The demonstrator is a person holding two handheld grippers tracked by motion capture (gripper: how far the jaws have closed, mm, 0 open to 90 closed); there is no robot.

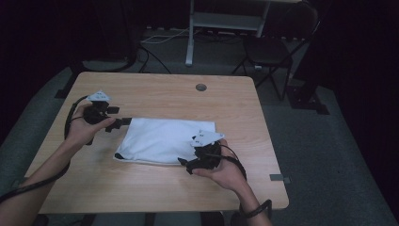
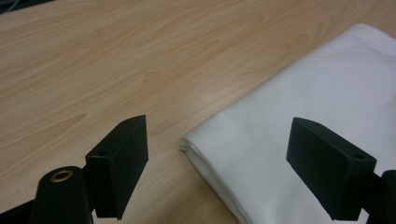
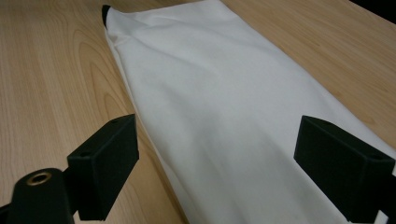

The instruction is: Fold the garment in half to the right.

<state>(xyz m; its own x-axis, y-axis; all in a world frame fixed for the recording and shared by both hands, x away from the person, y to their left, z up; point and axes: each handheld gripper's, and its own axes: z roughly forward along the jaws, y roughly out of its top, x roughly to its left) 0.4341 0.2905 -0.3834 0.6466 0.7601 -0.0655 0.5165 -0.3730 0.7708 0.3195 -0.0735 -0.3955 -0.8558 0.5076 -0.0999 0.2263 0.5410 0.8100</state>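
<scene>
Item: folded white cloth [image 1: 162,140], lying flat near the middle of the wooden tabletop [image 1: 155,193], its long side running left to right. Several layers show at the folded corner in the left gripper view [image 2: 299,140]. A small dark tip sticks out at one far corner in the right gripper view [image 3: 105,11]; it may be a tag or a lining, the light is too dim to say.

Item: left gripper [image 1: 121,123], held in the person's left hand [image 1: 84,128] at the cloth's left edge. Its fingers [image 2: 122,163] stand wide apart, one over bare wood, the other over the cloth, with the folded corner between them. Nothing is gripped. Whether the fingers touch the cloth cannot be told.

Item: right gripper [image 1: 184,163], held in the person's right hand [image 1: 225,172] at the cloth's near right edge. Its fingers [image 3: 107,163] are likewise spread wide, one over the wood beside the cloth's edge, the other over the fabric. Nothing is gripped.

Item: grey three-cornered plates, one atop each gripper, with black cables trailing back along both forearms.

Item: round grommet [image 1: 201,87], set in the tabletop near the far edge, well apart from the cloth.

Item: black chair [image 1: 273,44], on the grey carpet beyond the far right corner of the tabletop, beside a white frame leg [image 1: 190,33].
</scene>
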